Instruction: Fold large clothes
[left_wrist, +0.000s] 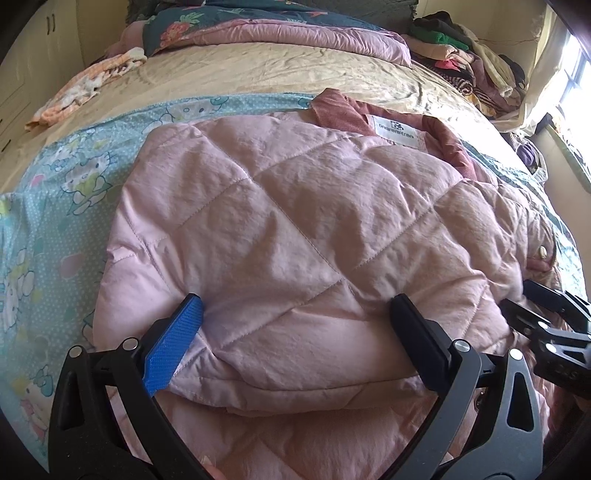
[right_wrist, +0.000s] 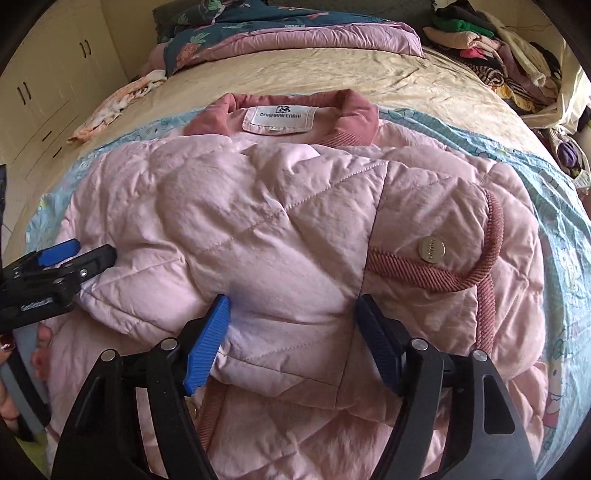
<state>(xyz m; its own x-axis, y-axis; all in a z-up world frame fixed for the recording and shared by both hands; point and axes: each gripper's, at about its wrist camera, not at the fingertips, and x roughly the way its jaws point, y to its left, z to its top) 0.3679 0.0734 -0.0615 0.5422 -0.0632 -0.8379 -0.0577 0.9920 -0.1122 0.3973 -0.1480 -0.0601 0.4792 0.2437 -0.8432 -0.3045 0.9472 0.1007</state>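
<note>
Although the pink quilted jacket (right_wrist: 280, 229) is already lying partly folded on the blue cartoon-print sheet (left_wrist: 66, 192), the job is looking only about half done.

Item: jacket, collar (right_wrist: 288, 110) and white label (right_wrist: 279, 119) lying at the far end, both side panels lying turned in over the middle. One sleeve with a ribbed cuff (right_wrist: 443, 273) and a metal snap (right_wrist: 431, 249) is sitting folded across the right side.

Item: left gripper (left_wrist: 295, 314), jaws standing wide apart, pressing down into the near edge of the folded panel; the padding is bulging up between the fingers, which are not pinching it.

Item: right gripper (right_wrist: 293, 314), jaws standing well apart over the near edge of the other panel, beside the cuff; fabric is lying between the pads, apparently not clamped.

Outstanding, by judgement: the lower hem is bunching loosely under both tools and is still waiting to be brought up toward the collar; the puffy quilting is likely to be springing back unless pressed flat.

Surroundings: beige bedspread (left_wrist: 258, 74) beneath the sheet, a pile of clothes (right_wrist: 509, 48) waiting at the far right corner, a pink quilt (left_wrist: 306, 37) at the head.
</note>
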